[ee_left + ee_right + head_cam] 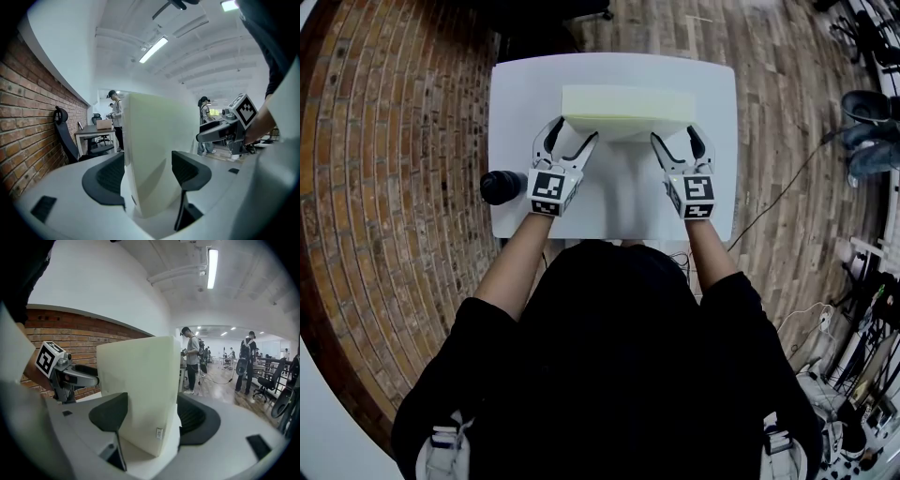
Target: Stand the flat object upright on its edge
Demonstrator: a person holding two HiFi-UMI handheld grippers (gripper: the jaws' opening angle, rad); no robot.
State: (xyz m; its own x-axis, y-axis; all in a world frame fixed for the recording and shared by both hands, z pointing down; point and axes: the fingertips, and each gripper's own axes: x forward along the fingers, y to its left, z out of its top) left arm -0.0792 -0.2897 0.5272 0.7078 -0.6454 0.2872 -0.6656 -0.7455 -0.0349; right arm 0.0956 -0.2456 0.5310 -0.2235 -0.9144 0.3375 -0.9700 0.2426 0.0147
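A thick, pale cream foam slab (626, 105) stands on its long edge near the middle of the white table (516, 94). My left gripper (572, 134) clamps its near-left corner and my right gripper (675, 136) its near-right corner. In the left gripper view the slab (150, 140) rises straight up between the two dark jaw pads (107, 177), which press on both faces. The right gripper view shows the same: the slab (140, 380) is pinched between the pads (199, 420), and a small label sits on its lower edge.
A black cylindrical object (501, 187) sits at the table's left edge, close to my left forearm. Office chairs (867, 131) and cables lie on the wooden floor to the right. People and desks (96, 133) are far behind.
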